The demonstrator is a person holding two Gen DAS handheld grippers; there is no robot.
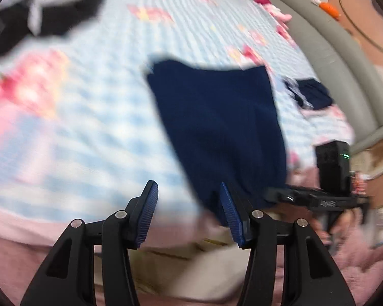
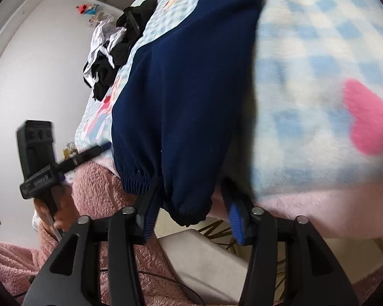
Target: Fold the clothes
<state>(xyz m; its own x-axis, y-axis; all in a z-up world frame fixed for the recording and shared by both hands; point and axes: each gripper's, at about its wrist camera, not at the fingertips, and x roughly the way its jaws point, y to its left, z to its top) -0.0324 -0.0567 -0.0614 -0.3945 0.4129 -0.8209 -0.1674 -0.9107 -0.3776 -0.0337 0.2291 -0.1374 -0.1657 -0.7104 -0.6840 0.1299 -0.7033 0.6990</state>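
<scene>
A navy garment [image 1: 217,127] is spread on the blue checked blanket [image 1: 89,117], its elastic hem hanging over the near edge. The left gripper [image 1: 189,211] is held wide open beside that hem, nothing gripped. The right gripper [image 2: 189,214] is likewise spread wide, the hem [image 2: 189,204] bunched between its fingers but not pinched. A dark clothes pile [image 2: 115,48] is seen farther back.
</scene>
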